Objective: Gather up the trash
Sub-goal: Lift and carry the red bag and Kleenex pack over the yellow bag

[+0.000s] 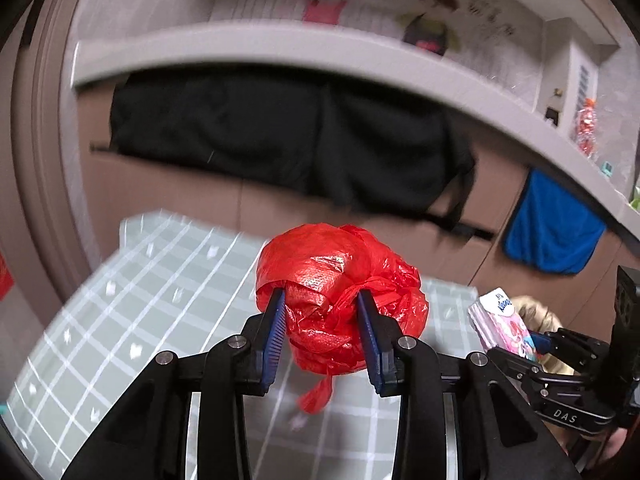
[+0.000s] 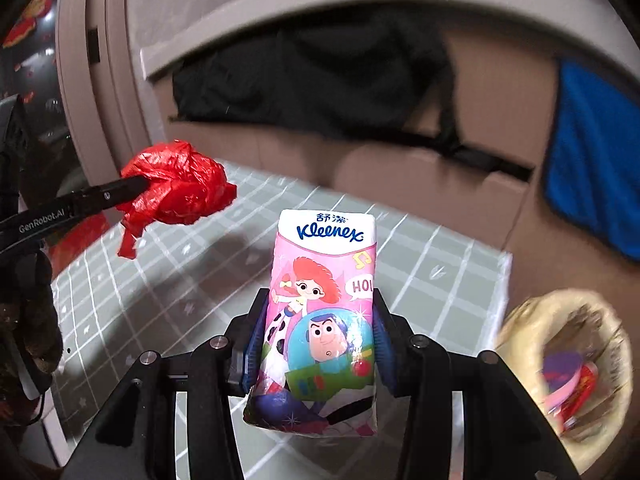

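Observation:
My left gripper [image 1: 322, 300] is shut on a crumpled red plastic bag [image 1: 340, 276] and holds it above the green checked tablecloth [image 1: 160, 300]. The bag also shows in the right wrist view [image 2: 180, 184], held by the left gripper's fingers [image 2: 132, 188]. My right gripper [image 2: 320, 312] is shut on a pink Kleenex tissue pack [image 2: 324, 320] with cartoon figures, held upright above the cloth. The pack also shows at the right of the left wrist view [image 1: 502, 324].
A woven basket [image 2: 532, 320] with colourful wrappers inside sits off the table's right edge. Behind the table stands a cardboard box [image 1: 200, 196] with black cloth [image 1: 280, 132] draped over it. A blue cloth [image 2: 596, 152] hangs at the right under a curved shelf [image 1: 280, 44].

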Action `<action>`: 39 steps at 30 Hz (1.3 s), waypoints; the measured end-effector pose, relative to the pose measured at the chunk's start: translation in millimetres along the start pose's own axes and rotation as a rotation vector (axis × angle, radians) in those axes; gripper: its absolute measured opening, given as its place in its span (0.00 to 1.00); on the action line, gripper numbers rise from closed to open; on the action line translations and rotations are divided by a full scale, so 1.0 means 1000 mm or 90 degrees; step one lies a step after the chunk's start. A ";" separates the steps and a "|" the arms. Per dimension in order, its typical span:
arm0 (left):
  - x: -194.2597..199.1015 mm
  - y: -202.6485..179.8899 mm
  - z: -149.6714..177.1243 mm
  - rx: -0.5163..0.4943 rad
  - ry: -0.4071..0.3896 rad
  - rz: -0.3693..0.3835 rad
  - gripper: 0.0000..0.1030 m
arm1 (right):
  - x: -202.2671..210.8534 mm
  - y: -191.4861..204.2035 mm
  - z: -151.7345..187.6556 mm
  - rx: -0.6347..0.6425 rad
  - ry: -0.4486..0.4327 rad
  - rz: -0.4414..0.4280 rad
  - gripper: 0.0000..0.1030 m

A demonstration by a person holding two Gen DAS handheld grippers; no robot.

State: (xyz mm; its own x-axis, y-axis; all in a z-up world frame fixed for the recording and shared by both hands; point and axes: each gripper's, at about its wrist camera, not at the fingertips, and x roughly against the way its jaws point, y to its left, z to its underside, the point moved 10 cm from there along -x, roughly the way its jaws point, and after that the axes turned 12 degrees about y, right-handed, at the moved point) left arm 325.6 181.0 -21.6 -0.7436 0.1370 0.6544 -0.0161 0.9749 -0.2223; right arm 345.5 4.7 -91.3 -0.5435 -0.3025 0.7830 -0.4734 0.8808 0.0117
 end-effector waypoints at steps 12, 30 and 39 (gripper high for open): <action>0.013 -0.155 -0.044 -0.112 -0.078 0.054 0.35 | 0.104 -0.110 -0.024 -0.044 -0.135 0.076 0.42; -0.015 -0.287 -0.028 -0.171 -0.067 0.139 0.35 | 0.164 -0.228 0.022 -0.149 -0.158 0.166 0.42; -0.042 -0.313 -0.009 -0.183 -0.031 0.165 0.35 | 0.160 -0.252 0.037 -0.170 -0.152 0.168 0.42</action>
State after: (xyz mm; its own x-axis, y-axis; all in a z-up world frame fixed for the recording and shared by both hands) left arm 368.0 -128.2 27.0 -0.7295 0.3835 0.5663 0.3594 0.9194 -0.1597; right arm 352.3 -279.0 8.0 -0.7811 -0.1030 0.6159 -0.1187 0.9928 0.0155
